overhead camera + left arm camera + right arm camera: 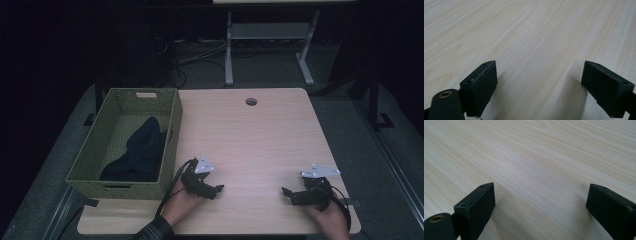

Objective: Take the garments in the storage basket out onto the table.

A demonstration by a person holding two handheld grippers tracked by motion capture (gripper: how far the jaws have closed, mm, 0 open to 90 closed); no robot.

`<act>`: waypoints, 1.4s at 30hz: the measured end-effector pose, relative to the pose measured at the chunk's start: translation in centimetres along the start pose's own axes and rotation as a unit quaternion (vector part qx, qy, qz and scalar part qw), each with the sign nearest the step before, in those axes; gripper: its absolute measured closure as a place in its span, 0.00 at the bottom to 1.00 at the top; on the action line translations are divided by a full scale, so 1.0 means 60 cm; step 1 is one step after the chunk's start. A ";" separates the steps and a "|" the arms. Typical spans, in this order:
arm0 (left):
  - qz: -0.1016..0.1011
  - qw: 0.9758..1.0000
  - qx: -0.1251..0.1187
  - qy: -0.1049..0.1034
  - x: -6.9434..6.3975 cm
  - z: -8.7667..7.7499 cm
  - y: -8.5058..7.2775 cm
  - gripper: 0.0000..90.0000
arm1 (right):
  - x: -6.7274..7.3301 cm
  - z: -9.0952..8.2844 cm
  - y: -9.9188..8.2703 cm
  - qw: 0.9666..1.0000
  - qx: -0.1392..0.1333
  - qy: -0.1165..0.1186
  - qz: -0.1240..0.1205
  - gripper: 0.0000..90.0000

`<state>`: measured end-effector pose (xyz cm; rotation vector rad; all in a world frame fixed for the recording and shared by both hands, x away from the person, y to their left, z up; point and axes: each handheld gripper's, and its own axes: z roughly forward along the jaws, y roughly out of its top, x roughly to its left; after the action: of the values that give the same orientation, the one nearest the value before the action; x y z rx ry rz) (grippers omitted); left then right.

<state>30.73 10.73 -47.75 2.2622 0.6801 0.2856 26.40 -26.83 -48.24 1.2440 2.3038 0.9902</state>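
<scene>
Pale wood table [250,145] carries your left tool [218,189] and right tool [285,191] near its front edge, both spread wide and empty; farther left, a dark cloth [137,152] lies inside the woven basket [170,150].

Dim, dark-edged high view; gripper views bright, softly shadowed, slightly blurred.

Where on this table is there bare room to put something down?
The table is bare from the basket across to its right edge, and between the left hand-held gripper and right hand-held gripper. It is crowded only inside the basket, where the dark cloth lies.
</scene>
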 end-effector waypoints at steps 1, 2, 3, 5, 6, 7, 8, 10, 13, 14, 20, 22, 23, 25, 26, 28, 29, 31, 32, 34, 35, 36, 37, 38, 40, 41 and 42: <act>0.000 1.000 0.000 0.000 0.000 0.000 0.000 0.14 | 0.000 0.000 0.000 1.000 0.000 0.000 0.000 0.09; 0.000 1.000 0.000 0.000 0.000 0.000 0.000 0.14 | 0.000 0.000 0.000 1.000 0.000 0.000 0.000 0.09; -0.001 1.000 0.000 0.000 0.000 0.000 0.000 0.14 | 0.000 0.000 0.000 1.000 0.000 0.000 0.000 0.09; 0.000 1.000 0.000 0.000 0.000 0.000 0.000 0.14 | 0.000 0.000 0.000 1.000 0.000 0.000 0.000 0.09; -0.001 1.000 0.000 -0.001 0.000 0.000 0.000 0.14 | 0.000 0.000 0.000 1.000 0.000 0.000 0.000 0.09; -0.001 1.000 0.000 -0.001 0.000 0.000 0.000 0.14 | 0.000 0.000 0.000 1.000 0.000 0.000 0.000 0.09; -0.001 1.000 0.000 -0.001 0.001 0.000 0.000 0.14 | 0.000 0.000 0.000 1.000 0.000 0.000 0.000 0.09; -0.001 1.000 -0.001 -0.004 0.002 -0.001 0.000 0.15 | 0.000 0.000 0.000 1.000 0.000 0.000 0.000 0.09; -0.002 1.000 -0.003 -0.005 0.003 -0.002 -0.001 0.15 | 0.000 0.000 0.000 1.000 0.000 0.000 0.000 0.09; -0.002 1.000 -0.002 -0.007 0.004 -0.002 -0.001 0.15 | 0.000 0.000 0.000 1.000 0.000 0.000 0.000 0.09; 0.002 1.000 0.000 -0.007 0.004 -0.002 0.000 0.15 | 0.000 0.000 0.000 1.000 0.000 0.000 0.000 0.09; 0.003 1.000 0.002 -0.008 0.004 -0.002 0.001 0.15 | 0.000 0.000 0.000 1.000 0.000 0.000 0.000 0.09; 0.002 1.000 0.003 -0.008 0.005 -0.003 0.001 0.15 | 0.000 0.000 0.000 1.000 0.000 0.000 0.000 0.09; -0.002 1.000 0.004 -0.009 0.005 -0.003 0.002 0.16 | 0.000 0.000 0.000 1.000 0.000 0.000 -0.001 0.09; -0.004 1.000 0.006 -0.011 0.005 -0.004 0.003 0.16 | 0.000 0.000 0.000 1.000 0.000 0.000 -0.001 0.09; -0.001 1.000 0.008 -0.009 0.005 -0.005 0.004 0.16 | 0.000 0.000 0.000 1.000 0.001 0.000 0.000 0.09; -0.001 1.000 0.008 -0.008 0.004 -0.006 0.005 0.16 | 0.000 0.000 0.000 1.000 0.000 0.000 -0.001 0.09; -0.003 1.000 0.007 -0.008 0.005 -0.009 0.007 0.16 | 0.000 0.000 0.000 1.000 0.000 0.000 0.000 0.09; -0.005 1.000 0.007 -0.008 0.005 -0.010 0.007 0.16 | 0.000 0.000 0.000 1.000 0.000 0.000 0.000 0.09; -0.008 1.000 0.008 -0.011 0.005 -0.011 0.008 0.16 | 0.000 0.000 0.000 1.000 0.000 0.000 0.000 0.09; -0.008 1.000 0.011 -0.011 0.005 -0.011 0.009 0.16 | 0.000 0.000 0.000 1.000 0.000 0.000 0.000 0.09; -0.007 1.000 0.014 -0.011 0.005 -0.012 0.010 0.16 | 0.000 0.000 0.000 1.000 0.000 0.000 0.000 0.09; -0.007 1.000 0.014 -0.010 0.004 -0.012 0.011 0.16 | 0.000 0.000 0.000 1.000 0.000 0.000 -0.001 0.09; -0.006 1.000 0.016 -0.010 0.004 -0.013 0.013 0.16 | 0.000 0.000 0.000 1.000 0.001 0.000 0.001 0.09; -0.007 1.000 0.016 -0.010 0.005 -0.016 0.015 0.16 | 0.000 0.000 0.000 1.000 0.001 0.000 0.001 0.09; -0.008 1.000 0.016 -0.011 0.005 -0.017 0.017 0.16 | 0.000 0.000 0.000 1.000 0.001 0.000 0.001 0.09; -0.010 1.000 0.018 -0.011 0.006 -0.019 0.019 0.16 | 0.000 0.000 0.000 1.000 0.001 0.000 0.001 0.09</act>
<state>31.01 10.94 -46.15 2.2883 0.7022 0.2399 26.39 -26.82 -48.23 1.2473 2.3046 0.9887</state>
